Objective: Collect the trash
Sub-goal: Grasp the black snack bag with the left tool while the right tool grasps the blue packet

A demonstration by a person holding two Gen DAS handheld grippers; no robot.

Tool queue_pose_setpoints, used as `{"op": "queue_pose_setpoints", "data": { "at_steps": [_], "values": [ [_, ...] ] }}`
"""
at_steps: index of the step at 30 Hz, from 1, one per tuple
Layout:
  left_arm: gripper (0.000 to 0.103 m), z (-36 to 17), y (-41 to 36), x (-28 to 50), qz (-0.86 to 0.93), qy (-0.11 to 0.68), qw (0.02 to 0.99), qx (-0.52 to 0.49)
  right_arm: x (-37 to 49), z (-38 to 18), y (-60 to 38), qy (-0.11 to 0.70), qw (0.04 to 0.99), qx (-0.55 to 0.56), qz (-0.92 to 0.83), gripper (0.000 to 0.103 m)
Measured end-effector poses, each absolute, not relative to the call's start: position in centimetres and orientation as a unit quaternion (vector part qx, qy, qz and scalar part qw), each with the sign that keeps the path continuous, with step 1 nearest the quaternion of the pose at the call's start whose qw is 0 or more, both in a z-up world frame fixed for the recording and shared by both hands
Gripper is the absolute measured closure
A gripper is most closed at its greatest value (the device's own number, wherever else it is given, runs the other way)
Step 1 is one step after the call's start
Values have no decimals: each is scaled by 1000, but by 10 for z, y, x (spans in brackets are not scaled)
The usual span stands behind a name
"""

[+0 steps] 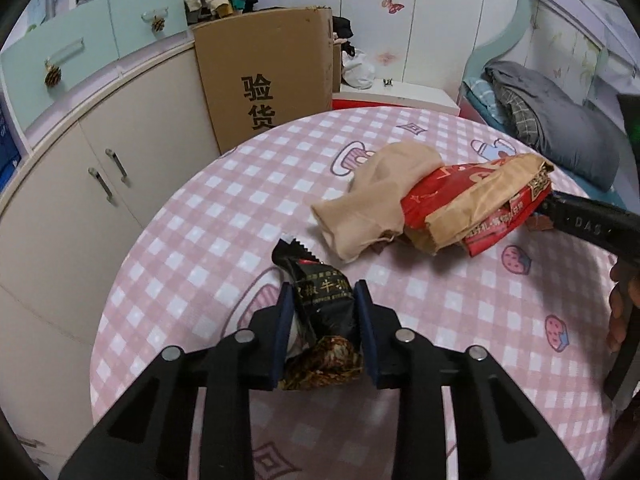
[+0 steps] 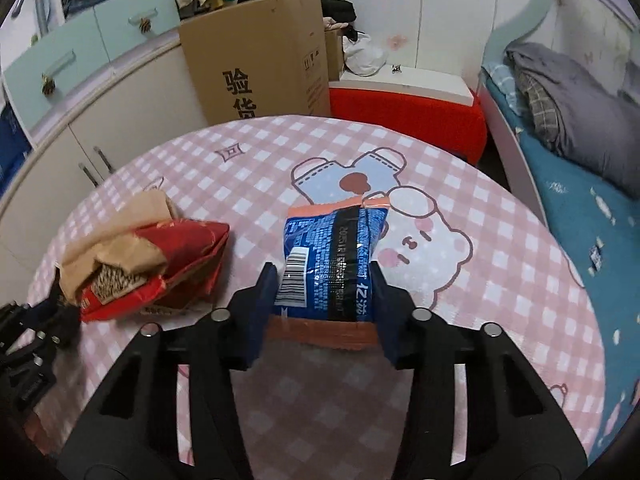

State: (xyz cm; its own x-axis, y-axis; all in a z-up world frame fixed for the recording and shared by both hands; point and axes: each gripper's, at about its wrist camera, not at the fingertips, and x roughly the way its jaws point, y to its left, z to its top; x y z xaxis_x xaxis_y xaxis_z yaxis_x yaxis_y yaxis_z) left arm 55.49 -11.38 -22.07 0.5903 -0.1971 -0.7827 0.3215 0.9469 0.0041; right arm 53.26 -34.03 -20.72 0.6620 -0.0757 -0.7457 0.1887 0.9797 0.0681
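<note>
On the round table with the pink checked cloth (image 1: pixel 192 224) my left gripper (image 1: pixel 324 296) is shut on a black snack wrapper (image 1: pixel 320 300), whose crinkled end bulges between the pads. Just beyond lie a beige cloth (image 1: pixel 380 200) and a red-and-brown paper bag (image 1: pixel 472 208). My right gripper's black finger (image 1: pixel 580 224) reaches in from the right behind that bag. In the right wrist view my right gripper (image 2: pixel 324 276) is shut on a blue snack wrapper (image 2: pixel 332 248) with a barcode, resting on the table (image 2: pixel 480 320). The bag (image 2: pixel 160 268) lies to its left, with my left gripper (image 2: pixel 52 312) at the frame edge.
A tall cardboard box (image 1: pixel 272 76) stands behind the table, cream cabinets (image 1: pixel 100 168) curve along the left. A red stool with a white top (image 2: pixel 404 108) sits at the back and a bed with grey bedding (image 2: pixel 576 92) on the right. A person's hand (image 1: pixel 620 308) grips the right tool.
</note>
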Motion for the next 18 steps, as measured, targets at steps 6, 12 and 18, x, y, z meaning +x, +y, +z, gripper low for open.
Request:
{"op": "queue_pose_setpoints", "data": {
  "at_steps": [6, 12, 18],
  "values": [
    [77, -218, -95, 540, -149, 435, 887, 47, 516, -207, -337, 401, 911, 62, -73, 78],
    [79, -213, -70, 514, -141, 436, 889, 22, 481, -203, -321, 393, 916, 46, -63, 83],
    [80, -201, -41, 474, -132, 422, 897, -7, 433, -192, -294, 380, 923, 42, -38, 83]
  ]
}}
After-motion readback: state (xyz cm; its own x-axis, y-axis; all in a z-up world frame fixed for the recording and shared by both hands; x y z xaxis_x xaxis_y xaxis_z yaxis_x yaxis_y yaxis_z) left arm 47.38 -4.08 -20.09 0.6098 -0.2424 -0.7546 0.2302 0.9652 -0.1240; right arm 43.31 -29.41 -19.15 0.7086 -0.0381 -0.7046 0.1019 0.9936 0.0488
